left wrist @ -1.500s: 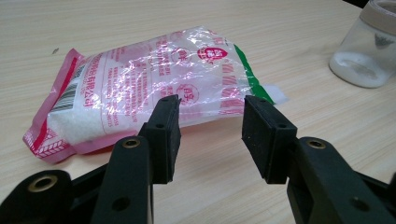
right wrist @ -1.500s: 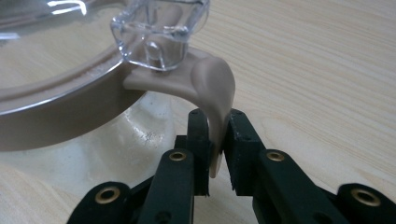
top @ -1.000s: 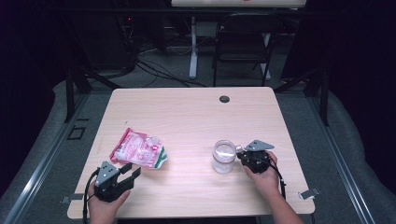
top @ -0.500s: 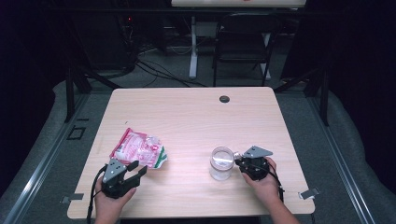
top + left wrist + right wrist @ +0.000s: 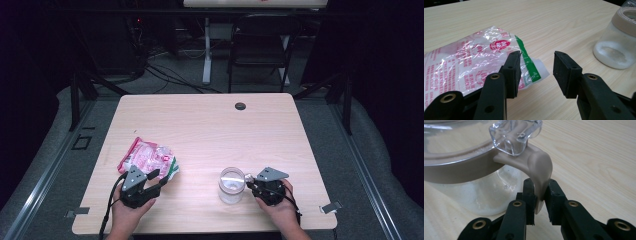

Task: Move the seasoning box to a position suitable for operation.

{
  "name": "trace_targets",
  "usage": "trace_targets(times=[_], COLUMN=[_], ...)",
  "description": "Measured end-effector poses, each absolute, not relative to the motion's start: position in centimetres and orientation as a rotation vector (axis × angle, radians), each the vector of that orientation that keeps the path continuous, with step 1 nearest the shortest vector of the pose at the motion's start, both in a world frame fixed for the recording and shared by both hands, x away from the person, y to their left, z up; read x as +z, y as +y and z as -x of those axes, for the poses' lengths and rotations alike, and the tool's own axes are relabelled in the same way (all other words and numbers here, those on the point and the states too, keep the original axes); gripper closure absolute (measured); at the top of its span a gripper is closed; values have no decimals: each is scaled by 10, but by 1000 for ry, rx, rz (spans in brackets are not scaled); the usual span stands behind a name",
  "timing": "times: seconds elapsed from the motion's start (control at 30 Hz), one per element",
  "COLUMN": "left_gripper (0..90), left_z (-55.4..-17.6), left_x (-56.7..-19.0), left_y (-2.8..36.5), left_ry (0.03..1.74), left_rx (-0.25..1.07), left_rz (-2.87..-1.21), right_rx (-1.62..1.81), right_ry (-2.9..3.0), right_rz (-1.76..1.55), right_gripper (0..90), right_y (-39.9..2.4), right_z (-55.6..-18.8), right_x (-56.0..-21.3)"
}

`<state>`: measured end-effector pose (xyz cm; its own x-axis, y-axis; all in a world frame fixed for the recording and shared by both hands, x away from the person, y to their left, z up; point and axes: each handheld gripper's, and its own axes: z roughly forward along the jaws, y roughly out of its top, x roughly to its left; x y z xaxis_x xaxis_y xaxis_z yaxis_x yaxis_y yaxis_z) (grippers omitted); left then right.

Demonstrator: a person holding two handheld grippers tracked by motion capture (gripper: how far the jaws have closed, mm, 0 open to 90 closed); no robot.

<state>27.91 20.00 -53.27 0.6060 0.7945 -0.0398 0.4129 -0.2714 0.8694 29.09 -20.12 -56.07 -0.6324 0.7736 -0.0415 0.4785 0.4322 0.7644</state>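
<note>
The right gripper (image 5: 539, 202) has the jar's (image 5: 231, 185) beige handle (image 5: 537, 170) between its jaws, which have just been opening; contact looks loose. At lower left of the high view, the left gripper (image 5: 536, 67) gapes empty beside the packet (image 5: 474, 60). Next: likely grasp the packet's corner.

A clear jar (image 5: 231, 185) with a beige collar (image 5: 454, 171); a clear bag (image 5: 471, 60) printed red with a green stripe.
</note>
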Motion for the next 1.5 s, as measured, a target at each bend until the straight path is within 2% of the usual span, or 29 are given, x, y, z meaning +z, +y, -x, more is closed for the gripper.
trace_targets(times=[0.3, 0.4, 0.6, 1.03, 1.2, 1.5], left_gripper=[572, 572, 595, 575, 623, 685], left_z=[-283, -286, -289, -295, -300, -314], left_x=[-532, -531, -529, -520, -508, -488], left_y=[193, 188, 180, 155, 138, 106], left_ry=[939, 918, 910, 895, 883, 851], left_rx=[487, 470, 422, 363, 343, 286], left_rz=[-1900, -1902, -1904, -1933, -1956, -1955], right_rx=[1103, 1117, 1108, 1148, 1159, 1205], right_ry=[2317, 2324, 2282, 2219, 2227, 2157], right_rz=[-1060, -1037, -1004, -1046, -1079, -1066], right_gripper=[755, 696, 661, 623, 579, 595], right_y=[-198, -199, -202, -216, -219, -219], right_z=[-282, -277, -264, -250, -257, -265], right_x=[-560, -559, -553, -533, -523, -492])
